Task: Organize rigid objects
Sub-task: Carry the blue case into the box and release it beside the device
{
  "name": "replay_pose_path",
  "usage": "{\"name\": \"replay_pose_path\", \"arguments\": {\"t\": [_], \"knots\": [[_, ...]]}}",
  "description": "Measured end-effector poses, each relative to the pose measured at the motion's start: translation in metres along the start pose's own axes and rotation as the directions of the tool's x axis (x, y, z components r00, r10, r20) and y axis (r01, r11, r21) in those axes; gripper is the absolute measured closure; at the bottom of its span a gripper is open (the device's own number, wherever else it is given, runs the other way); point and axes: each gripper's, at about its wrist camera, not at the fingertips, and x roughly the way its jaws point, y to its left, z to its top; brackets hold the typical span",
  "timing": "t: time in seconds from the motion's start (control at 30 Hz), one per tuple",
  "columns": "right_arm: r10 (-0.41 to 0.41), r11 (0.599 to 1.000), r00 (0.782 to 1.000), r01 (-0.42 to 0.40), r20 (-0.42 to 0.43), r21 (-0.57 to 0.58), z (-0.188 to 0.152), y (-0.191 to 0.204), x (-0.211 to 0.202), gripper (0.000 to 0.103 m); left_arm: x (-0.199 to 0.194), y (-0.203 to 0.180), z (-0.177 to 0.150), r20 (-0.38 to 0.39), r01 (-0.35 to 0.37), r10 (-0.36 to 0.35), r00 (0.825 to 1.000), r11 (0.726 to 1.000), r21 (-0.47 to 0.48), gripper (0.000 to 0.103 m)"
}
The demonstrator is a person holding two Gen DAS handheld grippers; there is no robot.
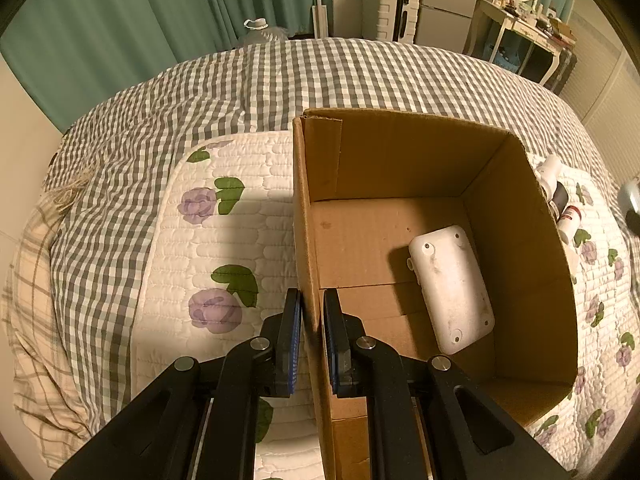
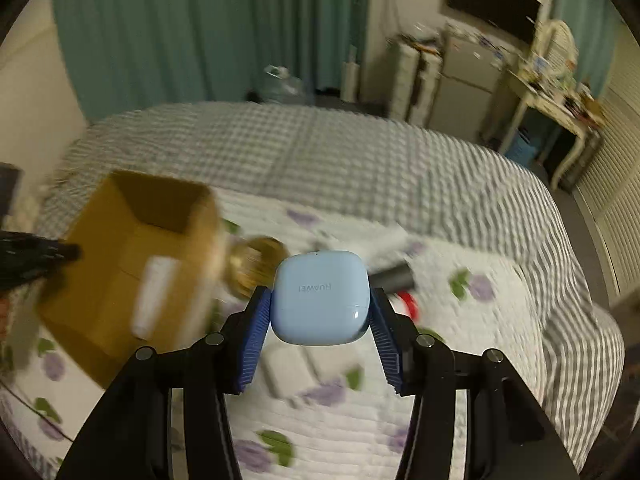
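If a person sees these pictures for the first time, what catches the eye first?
First, the light blue earbud case, gripped in the right claw above the flowered quilt. Next, the open cardboard box on the bed, with a white device lying inside and the left claw shut on its near wall.

Warm, dim indoor light tinted both views yellowish. In the left wrist view everything was sharp, and the cardboard box (image 1: 420, 240) threw a dark shadow over the quilted mat (image 1: 224, 240) to its left. The right wrist view was smeared by motion blur across the bed (image 2: 360, 168), though the blue case (image 2: 320, 298) stayed crisp, with a small glare spot. Fisheye curvature bent the edges, and the corners were black.
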Motion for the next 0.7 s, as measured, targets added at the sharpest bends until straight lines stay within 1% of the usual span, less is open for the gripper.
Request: {"name": "replay_pose_path", "arguments": {"t": [0.13,0.23,0.3,0.43,0.5,0.7], "knots": [[0.05,0.997,0.998,-0.048,0.039,-0.066,0.02,0.045,-0.008,0.053,0.0,0.001,0.0,0.001,0.005,-0.005,1.0,1.0,-0.001,0.092],[0.09,0.992,0.994,-0.084,0.056,-0.095,0.032,0.074,-0.005,0.053,0.0,0.002,0.0,0.002,0.011,-0.011,1.0,1.0,-0.002,0.092],[0.102,0.989,0.993,-0.095,0.061,-0.114,0.036,0.094,0.0,0.053,0.0,0.003,0.0,0.001,0.021,-0.021,1.0,1.0,-0.009,0.092],[0.13,0.985,0.991,-0.126,0.021,-0.119,0.043,0.121,0.022,0.053,-0.001,0.004,0.0,0.004,0.03,-0.03,1.0,1.0,-0.008,0.092],[0.128,0.984,0.992,-0.126,0.006,-0.126,0.043,0.13,0.033,0.053,-0.001,0.004,0.0,0.006,0.032,-0.032,0.999,0.999,-0.006,0.092],[0.11,0.988,0.993,-0.114,-0.042,-0.106,0.041,0.14,0.071,0.053,0.0,0.007,0.0,0.008,0.051,-0.051,0.999,0.998,-0.019,0.092]]}}
